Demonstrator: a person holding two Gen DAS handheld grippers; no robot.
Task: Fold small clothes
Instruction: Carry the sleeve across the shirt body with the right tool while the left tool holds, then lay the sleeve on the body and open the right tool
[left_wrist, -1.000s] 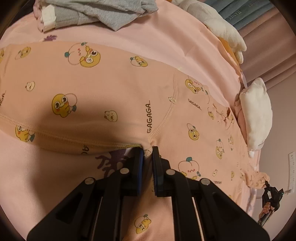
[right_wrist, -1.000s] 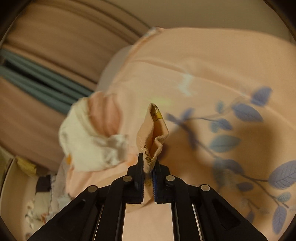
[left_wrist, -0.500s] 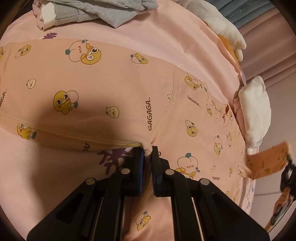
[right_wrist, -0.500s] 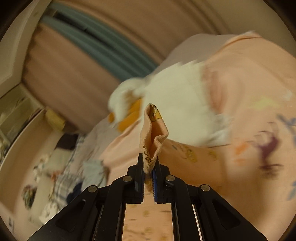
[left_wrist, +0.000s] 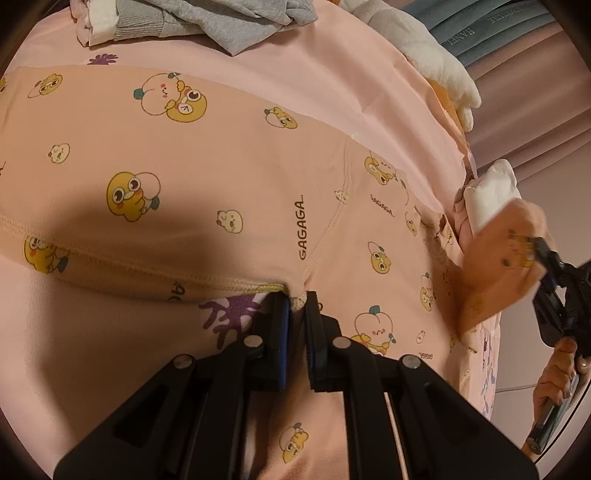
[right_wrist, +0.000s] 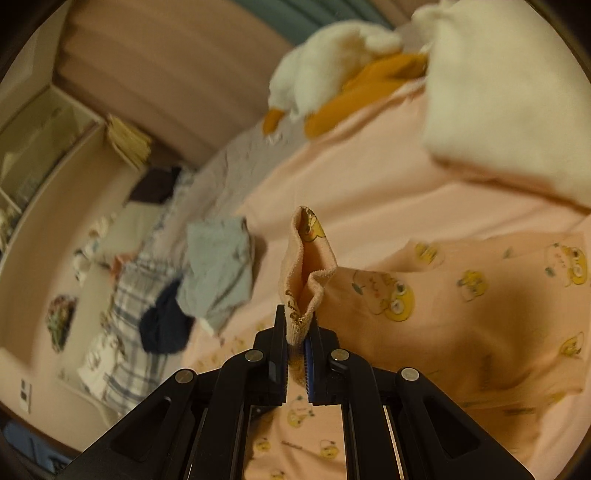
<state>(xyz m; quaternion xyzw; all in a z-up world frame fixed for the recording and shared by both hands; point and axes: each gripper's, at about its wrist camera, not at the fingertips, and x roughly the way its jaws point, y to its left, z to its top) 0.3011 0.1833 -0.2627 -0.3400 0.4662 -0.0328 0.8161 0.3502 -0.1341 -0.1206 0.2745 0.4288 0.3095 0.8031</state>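
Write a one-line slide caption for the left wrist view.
Left gripper pinches the crotch seam of peach cartoon-print pants on the pink bed, while the right gripper lifts a leg end.

From the left wrist we look down, very close, onto the peach printed garment (left_wrist: 229, 192). From the right wrist we face across that garment (right_wrist: 461, 314) from slightly higher. Both views share it and the white plush toy (left_wrist: 424, 51) (right_wrist: 332, 62) beyond.

Left gripper (left_wrist: 297, 301) and right gripper (right_wrist: 298, 326) both have jaws clamped tight.
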